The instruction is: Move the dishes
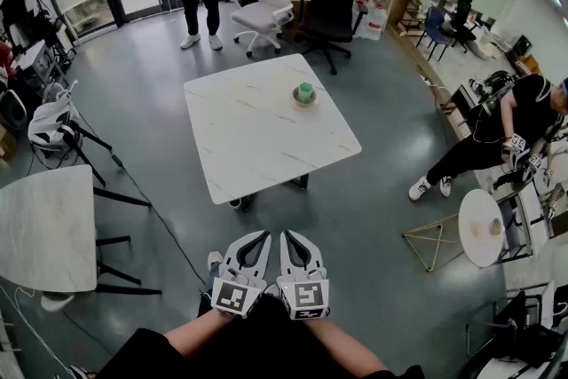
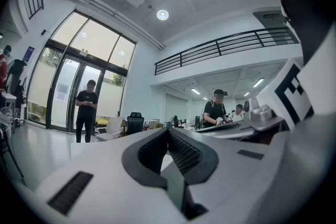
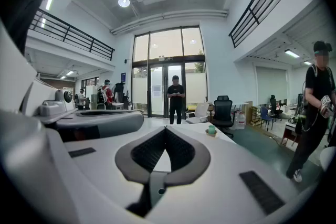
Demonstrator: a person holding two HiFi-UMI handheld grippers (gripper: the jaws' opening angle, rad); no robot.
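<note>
Standing off: both tools are held low and close in to the person's body, well apart from the square white marble tabletop (image 1: 257, 146). I'd say the job hasn't properly begun.

Left tool: the left tool (image 1: 264, 236) has its tips pressed together with nothing between them. Only the loop-shaped gap behind the tips is open.

Right tool: same deal for the right tool (image 1: 286, 236), closed up and empty. It sits side by side with the left one, nearly touching it.

Dishes: a small green cup (image 1: 305, 90) stands on a little tan saucer (image 1: 305, 100) near the far right corner of the tabletop. The right gripper view has the cup ahead and slightly to the right.

What could go wrong: the cup looks like it's just resting loose on the saucer, so lifting by the saucer alone could tip it or let it slide off. The pair is also close to the edge, so a nudge from a closed tool could shove the lot over the side. Both tools need to open up before they get there.

Hard to make out: whether there's anything in the cup — way too small to tell. Same for whether the "saucer" is flat or more of a shallow bowl. I can't find the cup in the left gripper view at all. The person's arms are cut off at the bottom of the head view.
</note>
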